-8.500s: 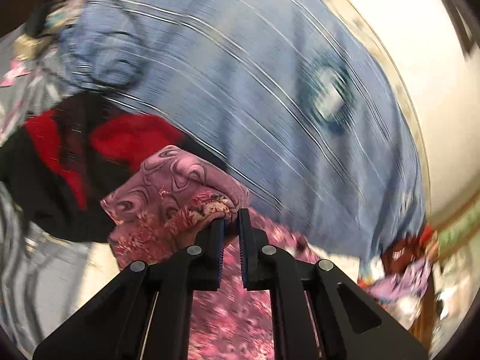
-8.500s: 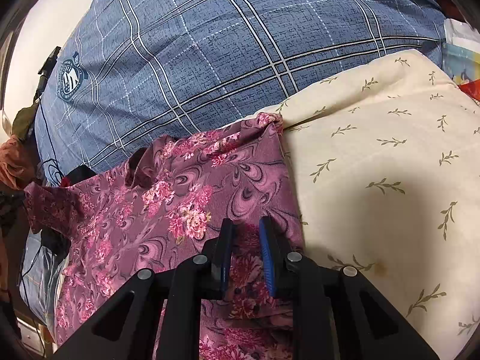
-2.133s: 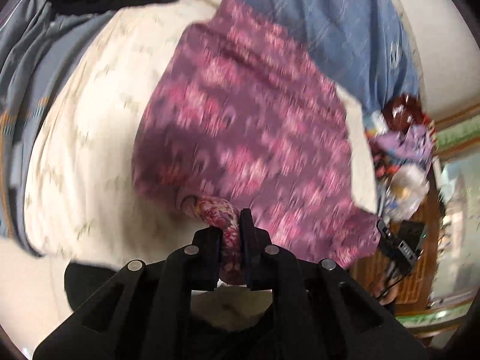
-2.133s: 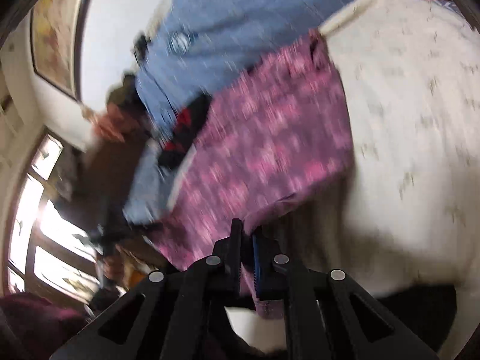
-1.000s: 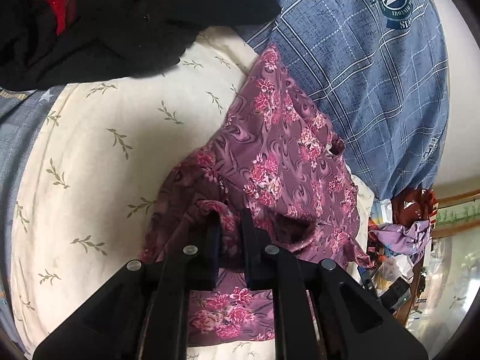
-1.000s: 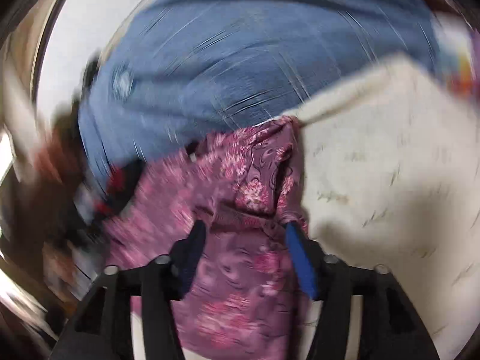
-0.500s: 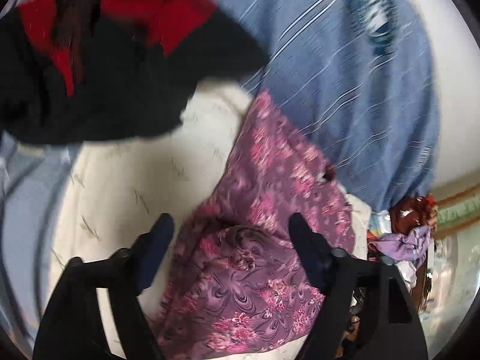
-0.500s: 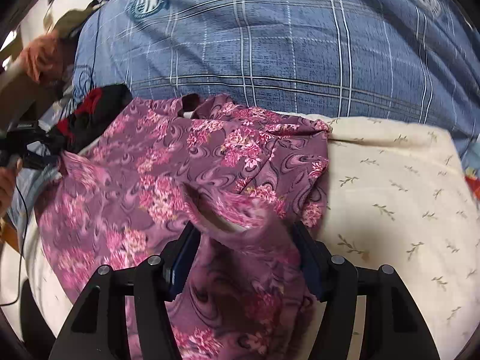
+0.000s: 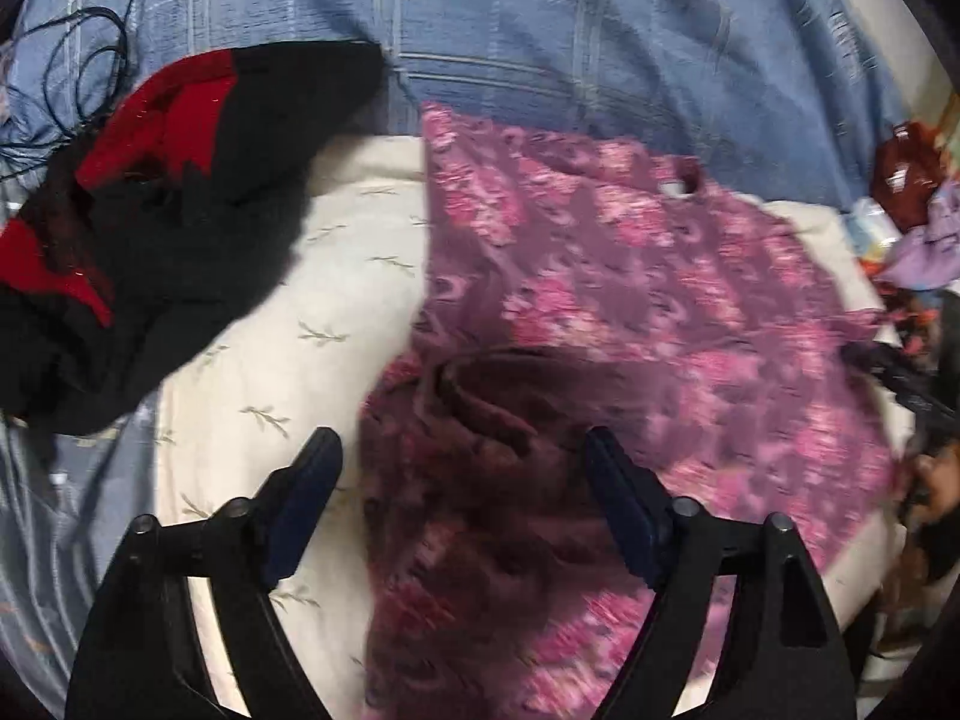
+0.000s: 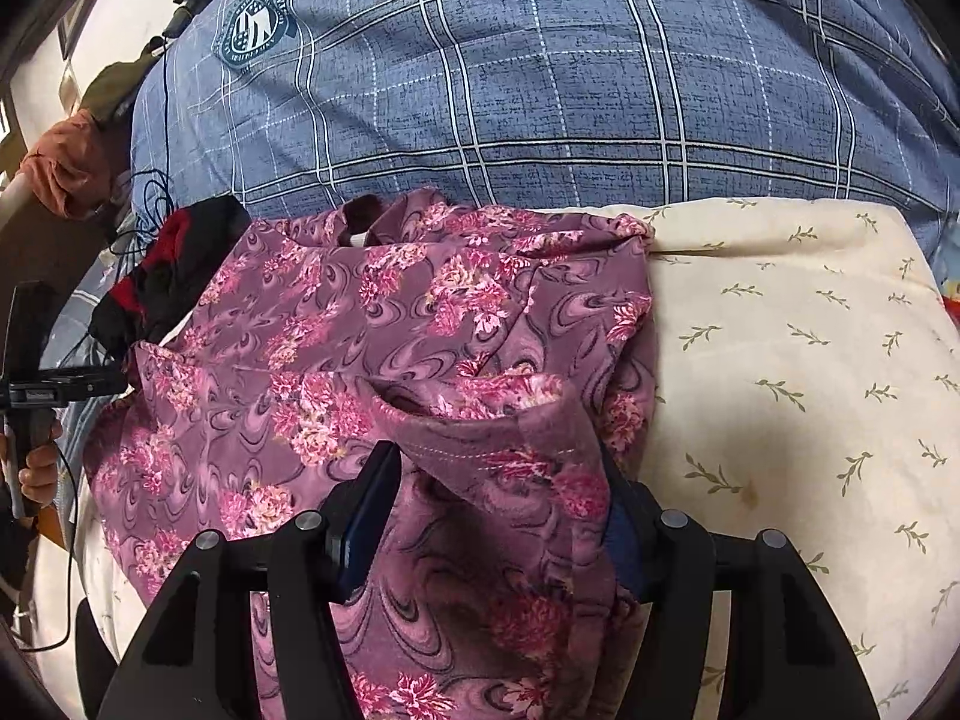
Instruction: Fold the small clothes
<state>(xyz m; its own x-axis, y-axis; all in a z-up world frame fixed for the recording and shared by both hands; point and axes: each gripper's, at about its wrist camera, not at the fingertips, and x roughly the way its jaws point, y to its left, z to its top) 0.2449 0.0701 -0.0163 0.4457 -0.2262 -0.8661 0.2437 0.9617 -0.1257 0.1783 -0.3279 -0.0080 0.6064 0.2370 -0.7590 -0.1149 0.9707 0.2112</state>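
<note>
Purple floral garment (image 10: 372, 324) spread on cream leaf-print pillow (image 10: 798, 360), blurred in left view, lower edge cut off at 6 o'clock. Right gripper (image 10: 495, 480) closing, a fold between its jaws, right pad hidden. Left gripper (image 9: 459, 468) closing over dark folds, not pinching. Black-and-red garment (image 9: 150, 192) at 10 o'clock.

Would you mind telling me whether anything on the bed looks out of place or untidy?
Yes: the purple floral garment lies rumpled, one fold flipped up across its middle, not flat. A black and red garment sits heaped beside it on the cream pillow.
</note>
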